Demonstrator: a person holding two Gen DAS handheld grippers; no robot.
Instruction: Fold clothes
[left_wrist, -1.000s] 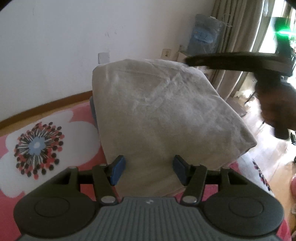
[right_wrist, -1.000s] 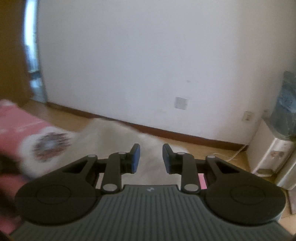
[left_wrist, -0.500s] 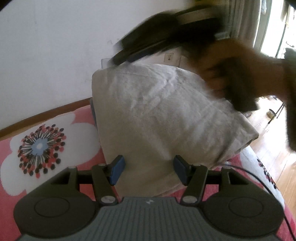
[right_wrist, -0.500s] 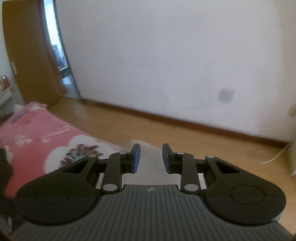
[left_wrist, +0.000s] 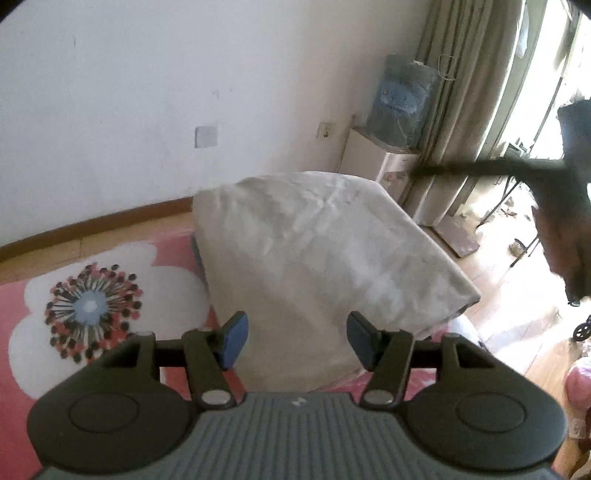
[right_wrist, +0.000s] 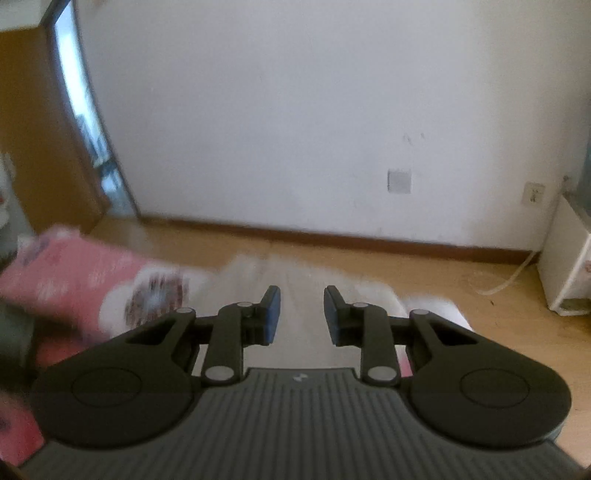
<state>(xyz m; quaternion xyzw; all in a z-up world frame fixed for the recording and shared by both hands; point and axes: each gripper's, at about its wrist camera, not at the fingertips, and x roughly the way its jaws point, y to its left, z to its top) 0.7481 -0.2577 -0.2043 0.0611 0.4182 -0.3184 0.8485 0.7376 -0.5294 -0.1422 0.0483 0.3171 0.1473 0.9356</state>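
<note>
Risk first: we judge that the folded pale-grey garment (left_wrist: 314, 254) could slump off the far corner of the pink flowered bedspread (left_wrist: 92, 295), since in the left wrist view its right edge seems to hang past the bedding toward the wooden floor (left_wrist: 517, 332), and a careless nudge there would undo the fold. Our left gripper (left_wrist: 293, 339) hovers at the lower centre of that frame with its jaws apart, the cloth's near edge showing between the blue pads but not pinched. Our right gripper (right_wrist: 301, 314) also holds nothing, its jaws parted by a narrower gap; its view is blurred, so a grab made now could miss the hem or catch the bedspread instead. At the right edge of the left view a dark blurred shape, probably our other hand with its tool, hangs clear of the cloth.

Garment itself: a thick, soft, lightly creased rectangle, folded over, filling the centre of the left view; in the right view (right_wrist: 295, 280) it is only a pale smear behind the pads
</note>
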